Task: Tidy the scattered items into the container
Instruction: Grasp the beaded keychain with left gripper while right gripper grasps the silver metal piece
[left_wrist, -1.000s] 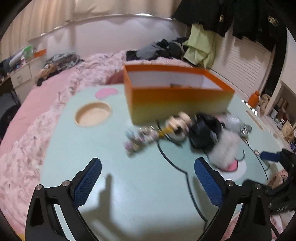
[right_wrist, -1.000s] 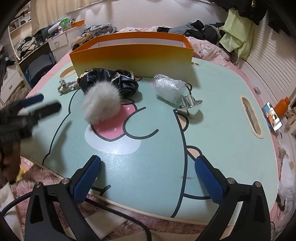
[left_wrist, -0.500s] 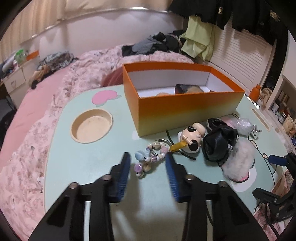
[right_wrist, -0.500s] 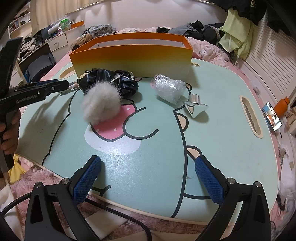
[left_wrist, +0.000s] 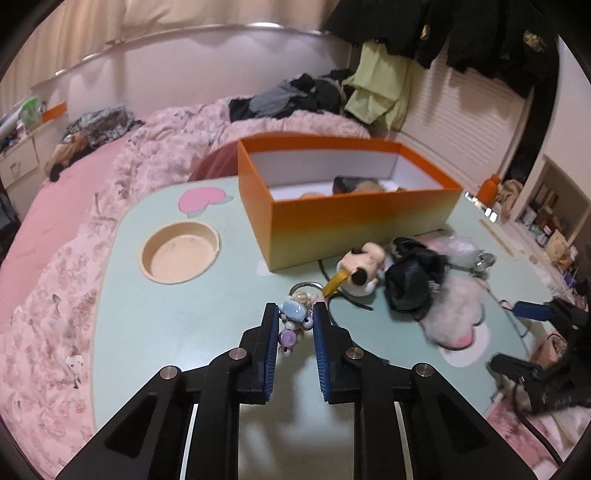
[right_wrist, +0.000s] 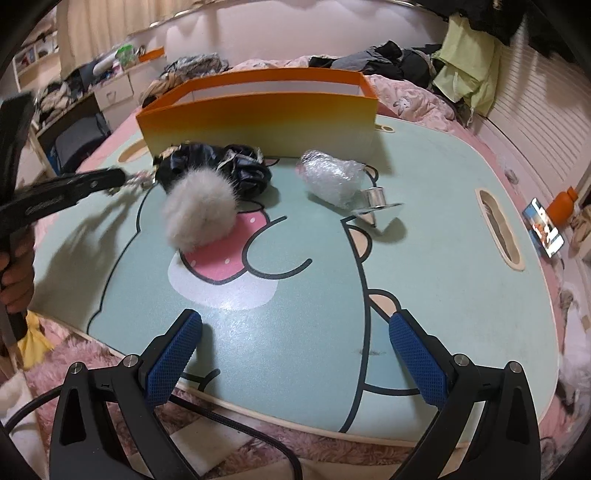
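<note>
A few things already lie inside the orange box (left_wrist: 347, 206), but most of the clutter is on the mint worktop (left_wrist: 177, 325) yet. The left tongs (left_wrist: 294, 318) have just been closing and now pinch the beaded charm (left_wrist: 293, 314), close before the box. The right tongs (right_wrist: 295, 332) stand wide and empty. The plush figure (left_wrist: 364, 267), black scrunchie (right_wrist: 236, 166), fur pompom (right_wrist: 199, 210) and bubble-wrapped bundle (right_wrist: 332, 175) remain out.
</note>
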